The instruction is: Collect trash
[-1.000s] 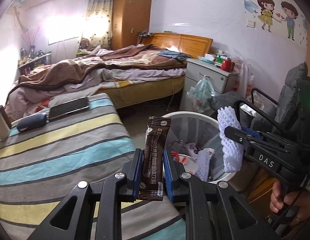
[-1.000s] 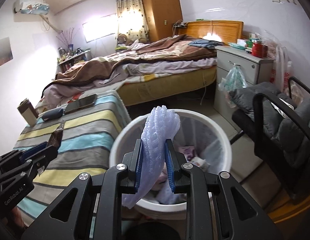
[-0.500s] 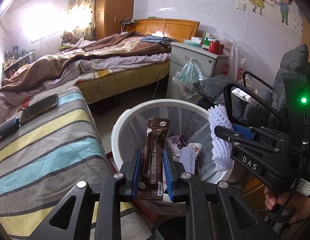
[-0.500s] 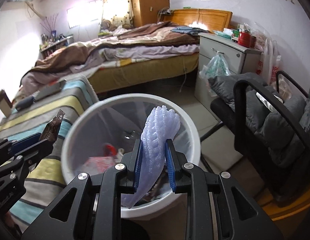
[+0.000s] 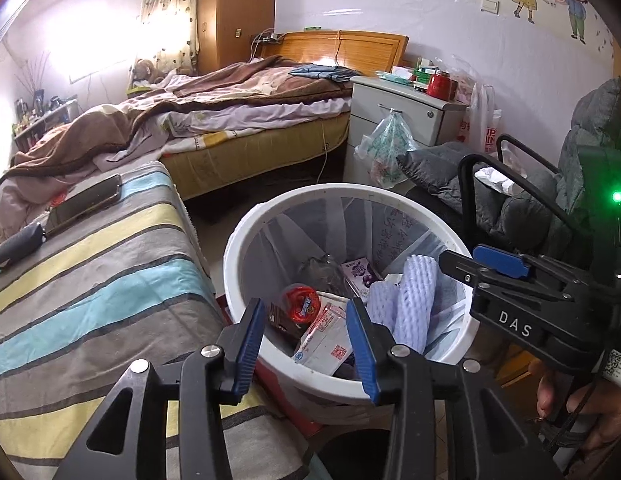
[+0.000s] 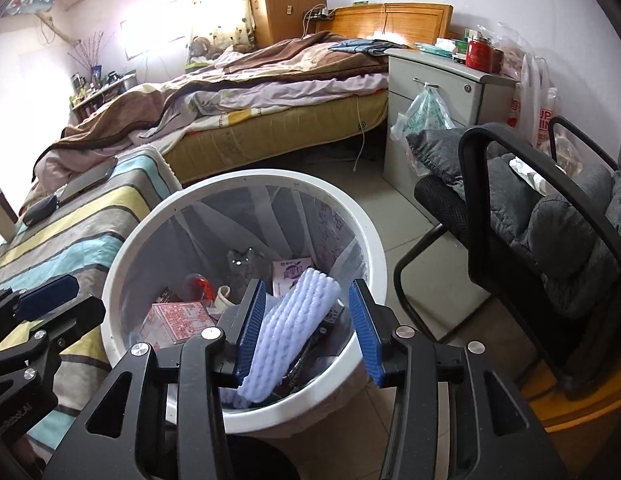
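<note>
The white trash bin (image 5: pixel 239 248) (image 6: pixel 122 264) stands below both grippers, holding several pieces of trash. My left gripper (image 5: pixel 308 342) hangs over its near rim, jaws opening with nothing between them. The brown coffee sachet (image 5: pixel 277 317) lies inside the bin beside a red-lidded cup (image 5: pixel 300 303). My right gripper (image 6: pixel 308 320) is over the bin too, its jaws opening. The white foam net (image 6: pixel 294 316) (image 5: pixel 416 300) slumps between them, leaning on the left pad and resting on the trash. In the left wrist view the right gripper (image 5: pixel 460 270) reaches in from the right.
A striped bedcover (image 5: pixel 90 292) borders the bin on the left, carrying a phone (image 5: pixel 86 200) and a dark case (image 5: pixel 18 244). A black chair (image 6: pixel 530 220) with grey cushions stands to the right. A nightstand (image 6: pixel 442 80) and a large bed (image 6: pixel 270 92) lie beyond. A hand (image 5: pixel 570 392) holds the right gripper.
Both grippers were shut, the left on the sachet and the right on the foam net. Both moved over the bin and lowered, then opened; sachet and net dropped into the bin.
</note>
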A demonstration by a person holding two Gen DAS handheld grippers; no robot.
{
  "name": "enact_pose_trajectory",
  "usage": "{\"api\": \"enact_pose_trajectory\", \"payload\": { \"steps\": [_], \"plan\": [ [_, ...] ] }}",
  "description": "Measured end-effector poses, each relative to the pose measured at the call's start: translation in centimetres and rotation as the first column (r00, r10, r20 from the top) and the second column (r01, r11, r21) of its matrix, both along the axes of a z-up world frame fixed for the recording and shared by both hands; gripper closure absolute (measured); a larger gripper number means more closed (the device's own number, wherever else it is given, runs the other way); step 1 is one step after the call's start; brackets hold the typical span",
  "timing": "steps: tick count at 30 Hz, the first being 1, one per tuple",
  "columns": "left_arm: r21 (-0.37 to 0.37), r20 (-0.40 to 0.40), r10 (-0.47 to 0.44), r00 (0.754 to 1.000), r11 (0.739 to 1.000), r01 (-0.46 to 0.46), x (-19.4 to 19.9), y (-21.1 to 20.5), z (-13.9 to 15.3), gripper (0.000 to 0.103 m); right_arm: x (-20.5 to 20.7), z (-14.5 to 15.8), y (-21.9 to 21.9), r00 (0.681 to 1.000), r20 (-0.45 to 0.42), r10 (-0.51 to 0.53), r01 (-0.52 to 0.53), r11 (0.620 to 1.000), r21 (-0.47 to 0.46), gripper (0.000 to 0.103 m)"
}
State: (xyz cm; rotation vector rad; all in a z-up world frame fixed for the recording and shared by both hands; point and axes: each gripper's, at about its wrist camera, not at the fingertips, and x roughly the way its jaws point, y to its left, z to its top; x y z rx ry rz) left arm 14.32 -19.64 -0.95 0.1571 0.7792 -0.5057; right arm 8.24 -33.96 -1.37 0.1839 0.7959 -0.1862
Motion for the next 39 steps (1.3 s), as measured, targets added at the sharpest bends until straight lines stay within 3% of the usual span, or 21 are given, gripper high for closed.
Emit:
{"api": "enact_pose_trajectory", "payload": {
  "steps": [11,23,39],
  "plan": [
    [-0.007,0.081,0.047,0.996,0.999,-0.046,-3.3,1.5,1.5,0.061,-2.9,1.3,1.3,0.995,0.098,-0.011,0.007,0.999,0.036,0.057],
    [0.043,0.157,0.116,0.981,0.991,-0.124,-7.5,3.3,1.2,0.061,-6.7,1.9,4.0,0.984,0.179,-0.015,0.024,0.999,-0.047,0.057],
    [-0.041,0.212,0.195,0.958,0.981,-0.191,-11.4,7.4,2.6,0.061,-9.0,2.3,6.8,0.97,0.243,0.014,-0.004,0.999,-0.045,0.057]
  ]
}}
